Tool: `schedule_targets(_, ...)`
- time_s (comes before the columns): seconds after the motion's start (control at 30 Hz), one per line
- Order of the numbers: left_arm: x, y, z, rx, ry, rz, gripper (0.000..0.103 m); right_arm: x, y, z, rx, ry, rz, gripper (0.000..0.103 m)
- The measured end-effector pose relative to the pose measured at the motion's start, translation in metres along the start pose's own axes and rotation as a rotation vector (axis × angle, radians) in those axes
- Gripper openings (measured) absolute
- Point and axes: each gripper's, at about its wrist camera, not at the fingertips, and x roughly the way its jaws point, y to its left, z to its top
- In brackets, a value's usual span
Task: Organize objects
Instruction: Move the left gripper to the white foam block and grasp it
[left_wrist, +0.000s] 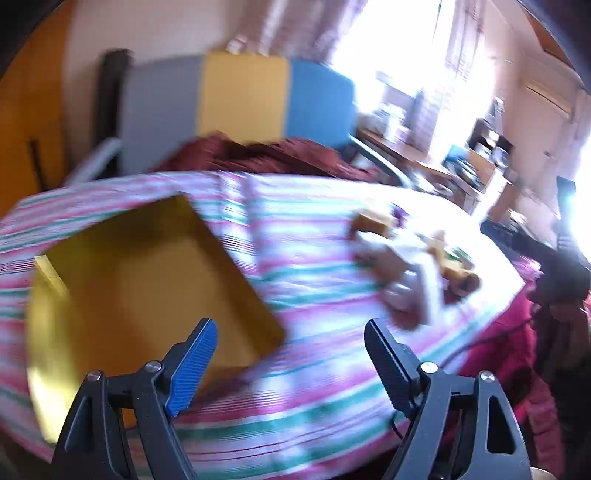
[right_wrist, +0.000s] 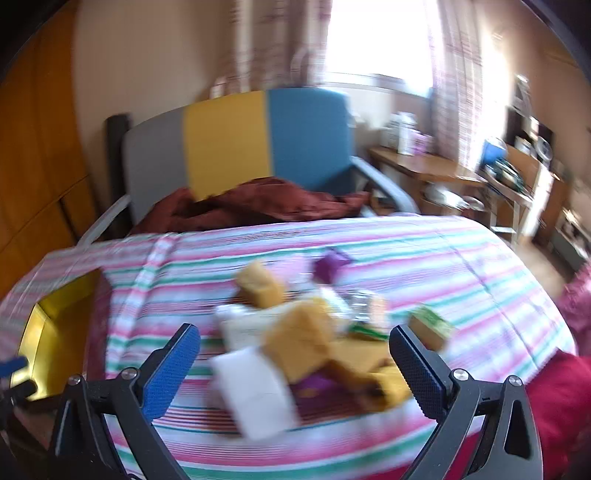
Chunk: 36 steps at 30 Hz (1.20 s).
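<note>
A yellow box (left_wrist: 147, 280), open and empty, lies on the striped cloth (left_wrist: 317, 258) at the left; it also shows in the right wrist view (right_wrist: 59, 332). A blurred pile of small packets (right_wrist: 314, 339), yellow, white, purple and green, lies on the cloth; it also shows in the left wrist view (left_wrist: 413, 269) to the right. My left gripper (left_wrist: 291, 343) is open and empty above the cloth by the box's near corner. My right gripper (right_wrist: 295, 354) is open and empty just above the pile. Both views are motion-blurred.
A grey, yellow and blue panel (right_wrist: 236, 147) stands behind the cloth, with a dark red cloth (right_wrist: 258, 206) bunched at its foot. A wooden desk (right_wrist: 436, 170) with clutter stands at the right under a bright window. A wooden door (right_wrist: 33, 166) is at the left.
</note>
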Motion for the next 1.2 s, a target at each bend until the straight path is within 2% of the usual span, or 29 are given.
schedule_targets(0.13,0.032,-0.035,0.014,0.068,0.071,-0.039,0.083,-0.003,-0.048,-0.004,0.080,0.017,-0.061,0.103)
schedule_targets(0.27,0.068,-0.076,0.026,0.117,0.127,-0.056,0.081,0.004,-0.080,-0.011,0.198,0.028,-0.050,0.103)
schedule_targets(0.37,0.086,-0.093,0.027,0.138,0.182,-0.082,0.069,0.012,-0.087,-0.014,0.251,0.063,0.010,0.103)
schedule_targets(0.57,0.122,-0.122,0.024,0.139,0.237,-0.135,0.069,0.019,-0.087,-0.021,0.298,0.105,0.098,0.103)
schedule_targets(0.67,0.134,-0.135,0.024,0.142,0.255,-0.158,0.065,0.021,-0.091,-0.026,0.343,0.109,0.140,0.103)
schedule_targets(0.87,0.160,-0.153,0.024,0.135,0.274,-0.164,0.059,0.024,-0.095,-0.030,0.384,0.115,0.184,0.103)
schedule_targets(0.93,0.170,-0.154,0.025,0.127,0.278,-0.160,0.054,0.025,-0.095,-0.030,0.388,0.117,0.194,0.103)
schedule_targets(0.97,0.172,-0.155,0.026,0.119,0.278,-0.168,0.046,0.025,-0.095,-0.030,0.391,0.117,0.198,0.103)
schedule_targets(1.0,0.172,-0.156,0.025,0.117,0.272,-0.183,0.033,0.025,-0.096,-0.031,0.393,0.117,0.201,0.103)
schedule_targets(1.07,0.167,-0.154,0.024,0.105,0.256,-0.235,0.027,0.026,-0.095,-0.031,0.396,0.118,0.202,0.103)
schedule_targets(1.2,0.151,-0.142,0.021,0.103,0.232,-0.272,0.023,0.028,-0.094,-0.031,0.394,0.126,0.193,0.103)
